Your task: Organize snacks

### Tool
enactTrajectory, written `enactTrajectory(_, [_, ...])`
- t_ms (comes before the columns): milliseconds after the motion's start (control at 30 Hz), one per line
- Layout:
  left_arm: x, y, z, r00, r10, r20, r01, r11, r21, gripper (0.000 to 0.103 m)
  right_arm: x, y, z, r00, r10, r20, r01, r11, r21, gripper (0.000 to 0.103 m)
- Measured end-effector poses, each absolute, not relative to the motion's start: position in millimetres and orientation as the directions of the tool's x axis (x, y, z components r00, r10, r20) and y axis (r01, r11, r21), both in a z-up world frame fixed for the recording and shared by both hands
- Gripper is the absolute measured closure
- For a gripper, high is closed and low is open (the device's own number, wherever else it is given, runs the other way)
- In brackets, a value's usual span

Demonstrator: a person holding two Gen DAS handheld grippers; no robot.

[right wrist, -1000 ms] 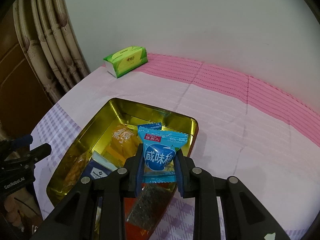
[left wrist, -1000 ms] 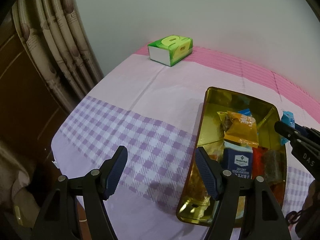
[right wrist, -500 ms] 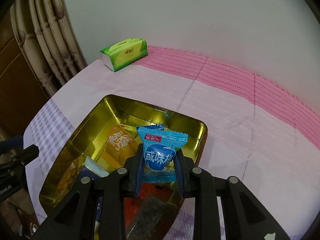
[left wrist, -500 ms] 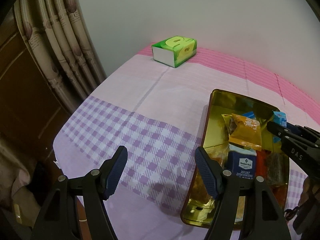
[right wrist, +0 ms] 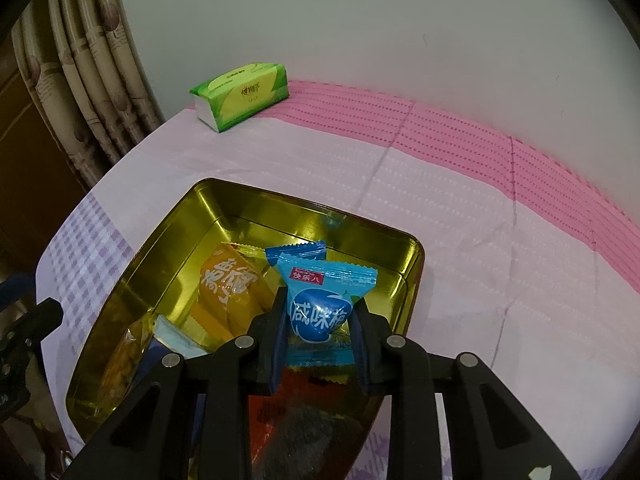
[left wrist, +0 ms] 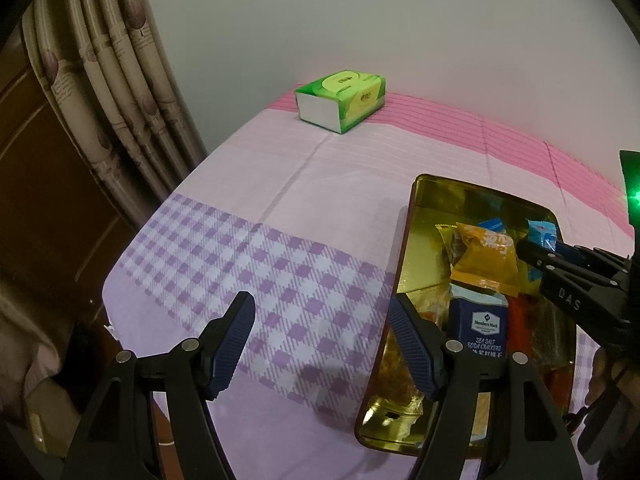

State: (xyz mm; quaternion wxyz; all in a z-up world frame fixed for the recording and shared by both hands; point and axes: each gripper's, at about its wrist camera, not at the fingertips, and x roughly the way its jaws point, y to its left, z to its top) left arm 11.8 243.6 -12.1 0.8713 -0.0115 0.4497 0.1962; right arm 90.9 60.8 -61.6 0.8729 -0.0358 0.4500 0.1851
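Observation:
A gold tin (right wrist: 208, 216) (left wrist: 420, 208) sits on the pink and purple tablecloth and holds several snack packets. My right gripper (right wrist: 320, 312) (left wrist: 532, 248) is shut on a blue candy packet (right wrist: 324, 304) and hangs over the tin's right half. Inside lie an orange packet (right wrist: 228, 284) (left wrist: 484, 260), a second blue packet (right wrist: 294, 250), a dark blue soda cracker pack (left wrist: 486, 328) and a red packet (right wrist: 304, 396). My left gripper (left wrist: 320, 316) stands open over the checked cloth, just left of the tin, with nothing between its fingers.
A green tissue pack (left wrist: 340, 100) (right wrist: 240, 94) lies at the back of the table near the wall. Beige curtains (left wrist: 120, 80) hang at the left beside the table's edge. Bare cloth stretches to the right of the tin (right wrist: 500, 260).
My right gripper has carried the blue candy packet forward and lower over the tin. The left gripper has stayed where it was.

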Motion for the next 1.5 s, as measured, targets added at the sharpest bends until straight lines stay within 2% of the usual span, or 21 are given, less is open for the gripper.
enactTrajectory(367, [12.1,238.3,-12.9,0.521,0.328,-0.788,-0.333,0.928,0.166,0.033,91.8,57.8,-61.7,0.533,0.288,-0.796,-0.339,0.934,0.111,0.075])
enactTrajectory(633, [11.7,235.5,-12.5,0.525,0.328,-0.785,-0.324,0.93,0.171,0.033,86.1,56.7,-54.0,0.556,0.286,-0.78,-0.335,0.936,0.105,0.065])
enactTrajectory(833, [11.0,230.6,-11.5,0.53,0.325,-0.783,-0.302,0.935,0.184,0.033,71.5,48.5,-39.4,0.569,0.3,-0.766,-0.311,0.94,0.138,0.052])
enactTrajectory(900, [10.4,228.8,-10.1,0.535,0.323,-0.781,-0.296,0.937,0.184,0.031,62.7,43.2,-33.9,0.58,0.303,-0.756,-0.291,0.944,0.155,0.037])
enactTrajectory(1000, [8.9,227.7,-9.2,0.539,0.329,-0.775,-0.298,0.935,0.19,0.025,47.8,37.2,-29.0,0.593,0.296,-0.748,-0.27,0.949,0.162,0.027])
enactTrajectory(1133, [7.6,225.9,-7.7,0.545,0.331,-0.77,-0.297,0.935,0.192,0.025,30.4,32.8,-27.9,0.583,0.289,-0.759,-0.266,0.951,0.158,0.024])
enactTrajectory(1200, [7.2,225.1,-7.2,0.544,0.325,-0.773,-0.292,0.937,0.189,0.025,21.7,30.1,-26.9,0.583,0.291,-0.758,-0.264,0.951,0.162,0.017])
enactTrajectory(1300, [5.1,219.7,-5.8,0.549,0.329,-0.769,-0.285,0.938,0.197,0.024,9.6,26.6,-24.4,0.587,0.284,-0.759,-0.256,0.954,0.159,0.015])
enactTrajectory(1400, [3.8,213.1,-5.7,0.552,0.328,-0.767,-0.265,0.941,0.211,0.023,0.6,25.3,-24.1,0.577,0.271,-0.77,-0.248,0.957,0.152,0.004])
enactTrajectory(1500, [1.1,207.6,-6.6,0.55,0.316,-0.773,-0.249,0.946,0.209,0.022,-9.9,22.6,-24.0,0.578,0.27,-0.77,-0.249,0.957,0.148,0.003])
